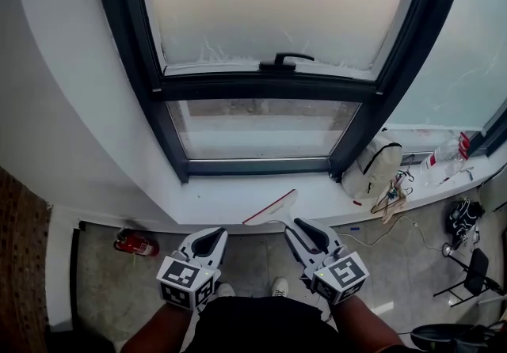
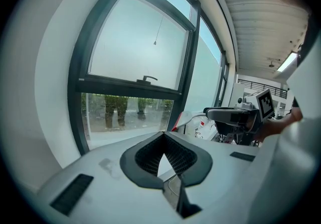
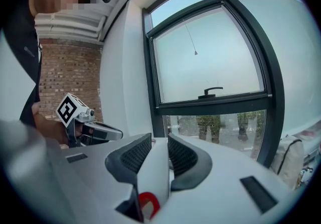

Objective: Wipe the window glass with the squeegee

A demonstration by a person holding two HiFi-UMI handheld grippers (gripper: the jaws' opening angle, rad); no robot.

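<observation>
One squeegee [image 3: 156,170] in right hand-held gripper [image 3: 159,141]

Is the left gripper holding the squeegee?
No, the squeegee sits in the right gripper; the left gripper is shut and empty.

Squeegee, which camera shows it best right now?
The head view: the squeegee shows along its whole blade, above the sill, held by the right gripper. The right gripper view shows only its white handle between the jaws. The left gripper view catches a small white and red bit, likely its blade.
</observation>
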